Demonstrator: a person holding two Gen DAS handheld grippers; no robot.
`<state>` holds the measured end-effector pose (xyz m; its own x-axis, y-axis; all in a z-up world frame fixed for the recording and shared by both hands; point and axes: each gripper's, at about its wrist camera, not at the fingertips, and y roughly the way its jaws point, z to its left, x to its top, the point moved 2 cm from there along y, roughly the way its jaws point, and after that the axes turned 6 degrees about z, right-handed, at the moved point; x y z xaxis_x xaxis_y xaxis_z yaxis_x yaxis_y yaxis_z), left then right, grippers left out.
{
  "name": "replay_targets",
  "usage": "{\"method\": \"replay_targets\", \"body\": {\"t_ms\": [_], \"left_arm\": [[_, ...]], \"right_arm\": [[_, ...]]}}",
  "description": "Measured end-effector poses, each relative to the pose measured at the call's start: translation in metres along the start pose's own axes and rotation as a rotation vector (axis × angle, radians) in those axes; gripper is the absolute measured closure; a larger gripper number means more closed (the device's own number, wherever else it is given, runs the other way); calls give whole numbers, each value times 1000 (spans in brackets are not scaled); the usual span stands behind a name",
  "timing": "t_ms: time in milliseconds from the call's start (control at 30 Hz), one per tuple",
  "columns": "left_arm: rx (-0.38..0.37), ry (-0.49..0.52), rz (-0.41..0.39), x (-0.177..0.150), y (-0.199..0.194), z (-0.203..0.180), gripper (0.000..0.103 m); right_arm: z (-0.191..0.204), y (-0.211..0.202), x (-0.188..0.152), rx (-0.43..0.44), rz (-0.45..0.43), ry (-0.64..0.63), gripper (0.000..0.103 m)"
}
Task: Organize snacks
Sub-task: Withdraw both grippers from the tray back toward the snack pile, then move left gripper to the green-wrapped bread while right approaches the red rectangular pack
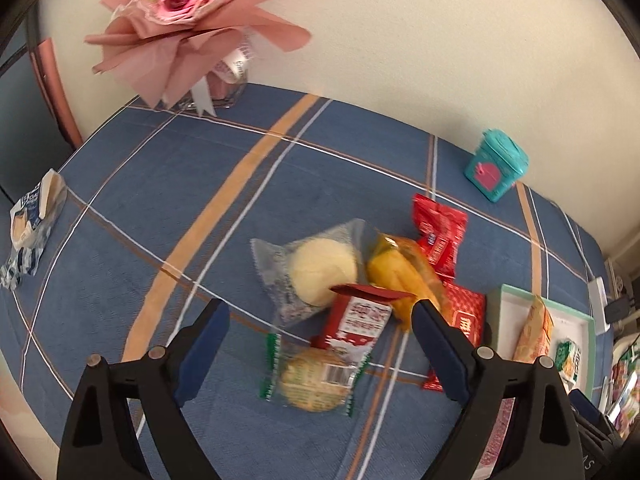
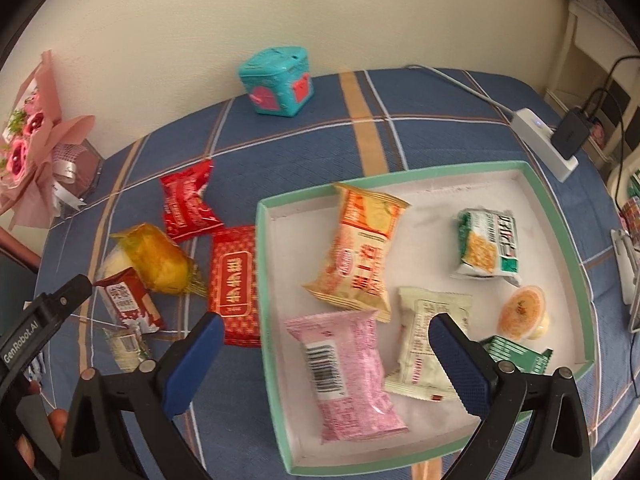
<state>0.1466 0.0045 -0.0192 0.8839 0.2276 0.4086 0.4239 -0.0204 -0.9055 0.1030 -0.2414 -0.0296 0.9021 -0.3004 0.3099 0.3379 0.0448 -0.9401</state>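
Blue plaid table (image 2: 420, 120) fills both views, bouquet (image 1: 188, 12) at its far left corner, teal tin (image 2: 278, 82) by the far edge. Green-rimmed tray (image 2: 560, 220) sits toward the right edge, holding an orange pack (image 2: 360, 248), pink pack (image 2: 348, 372), cream pack (image 2: 424, 332), green-white pack (image 2: 488, 248) and a jelly cup (image 2: 522, 312). Left of the tray, loose snacks cluster mid-table: red pack (image 2: 236, 284), yellow cake (image 2: 156, 260), milk carton (image 1: 358, 320), round cookie (image 1: 312, 380). Left gripper (image 1: 320, 342) hangs wide apart over carton and cookie, empty. Right gripper (image 2: 326, 360) spread wide above the pink pack, holding nothing.
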Motion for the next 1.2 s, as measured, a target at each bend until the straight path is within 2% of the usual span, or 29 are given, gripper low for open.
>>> {"method": "replay_targets", "body": {"t_ms": [133, 367, 467, 633, 700, 967, 1200], "left_arm": [[-11, -32, -10, 4, 1, 19, 10], [-15, -73, 45, 2, 13, 33, 10], [-22, -65, 110, -1, 27, 33, 10], [-45, -62, 210, -10, 50, 28, 10], [-54, -56, 229, -13, 57, 25, 10], [-86, -82, 264, -15, 68, 22, 10], [-95, -89, 280, -13, 70, 26, 10]], "right_arm": [[23, 4, 0, 39, 2, -37, 0], [60, 17, -1, 111, 22, -96, 0], [69, 26, 1, 129, 44, -104, 0], [77, 39, 3, 100, 51, -139, 0], [79, 42, 4, 98, 53, -144, 3], [80, 56, 10, 100, 67, -163, 30], [84, 74, 10, 61, 99, -183, 35]]}}
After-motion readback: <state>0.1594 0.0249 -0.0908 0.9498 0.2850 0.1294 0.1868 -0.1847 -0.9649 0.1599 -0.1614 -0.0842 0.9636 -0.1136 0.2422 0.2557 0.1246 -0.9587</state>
